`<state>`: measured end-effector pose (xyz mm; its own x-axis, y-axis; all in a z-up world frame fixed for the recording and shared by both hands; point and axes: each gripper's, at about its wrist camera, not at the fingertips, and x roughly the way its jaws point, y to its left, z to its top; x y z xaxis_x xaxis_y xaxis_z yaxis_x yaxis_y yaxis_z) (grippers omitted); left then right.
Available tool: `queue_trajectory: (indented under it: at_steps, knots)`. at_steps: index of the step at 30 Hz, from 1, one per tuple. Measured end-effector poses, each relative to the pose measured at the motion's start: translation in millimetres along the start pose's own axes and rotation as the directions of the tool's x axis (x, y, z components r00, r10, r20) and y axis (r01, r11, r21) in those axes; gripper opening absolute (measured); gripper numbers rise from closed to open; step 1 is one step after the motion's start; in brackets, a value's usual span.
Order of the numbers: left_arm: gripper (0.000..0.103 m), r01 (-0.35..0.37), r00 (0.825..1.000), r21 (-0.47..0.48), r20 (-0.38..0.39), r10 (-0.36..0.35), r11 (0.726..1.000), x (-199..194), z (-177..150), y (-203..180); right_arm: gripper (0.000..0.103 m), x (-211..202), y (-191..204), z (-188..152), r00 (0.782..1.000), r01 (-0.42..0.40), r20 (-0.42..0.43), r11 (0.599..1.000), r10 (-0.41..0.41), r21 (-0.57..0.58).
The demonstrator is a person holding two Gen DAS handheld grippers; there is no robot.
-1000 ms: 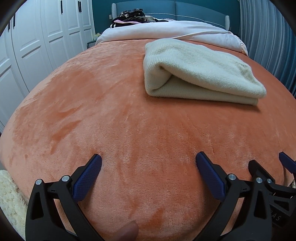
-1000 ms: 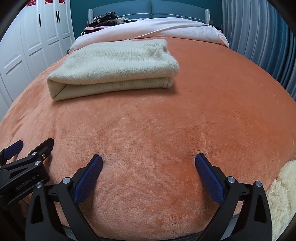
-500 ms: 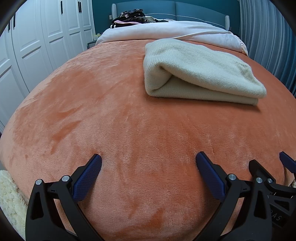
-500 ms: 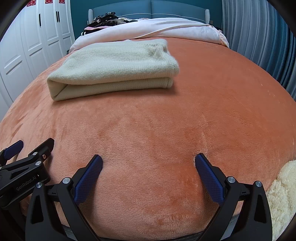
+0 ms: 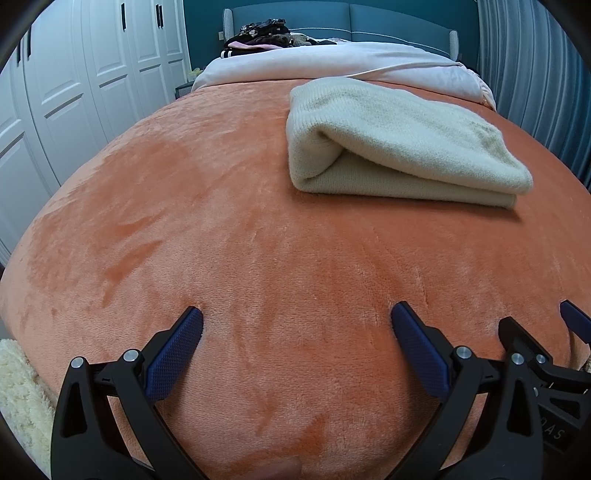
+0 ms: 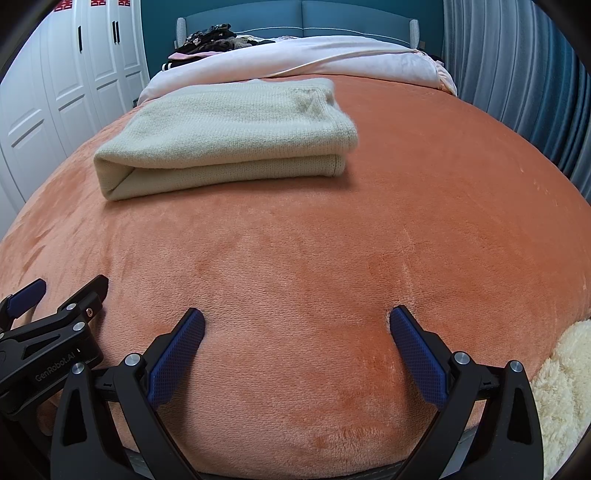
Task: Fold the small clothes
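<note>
— While both tools sit low near the foot edge of the bed, where is the garment?

— Folded cream sweater lies on the orange blanket, toward the headboard end, well apart from both.

— And the jaws?

— Left hand-held gripper is spread wide, empty. Right hand-held gripper likewise, holding nothing.

— The room?

— White wardrobe doors along the left, a teal headboard, grey curtains on the right, a pale duvet and dark clothes pile at the far end.
</note>
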<state>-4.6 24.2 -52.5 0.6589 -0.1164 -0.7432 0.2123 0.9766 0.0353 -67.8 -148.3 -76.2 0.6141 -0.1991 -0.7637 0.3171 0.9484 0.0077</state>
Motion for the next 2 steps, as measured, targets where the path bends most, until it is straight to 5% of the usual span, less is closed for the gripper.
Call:
queue_trajectory:
  at_steps: [2]
  knots:
    - [0.098, 0.0, 1.0, 0.0, 0.0, 0.0, 1.0, 0.0, 0.1, -0.2, 0.098, -0.4, 1.5, -0.9, 1.0, 0.003, 0.001, 1.0, -0.003, -0.001]
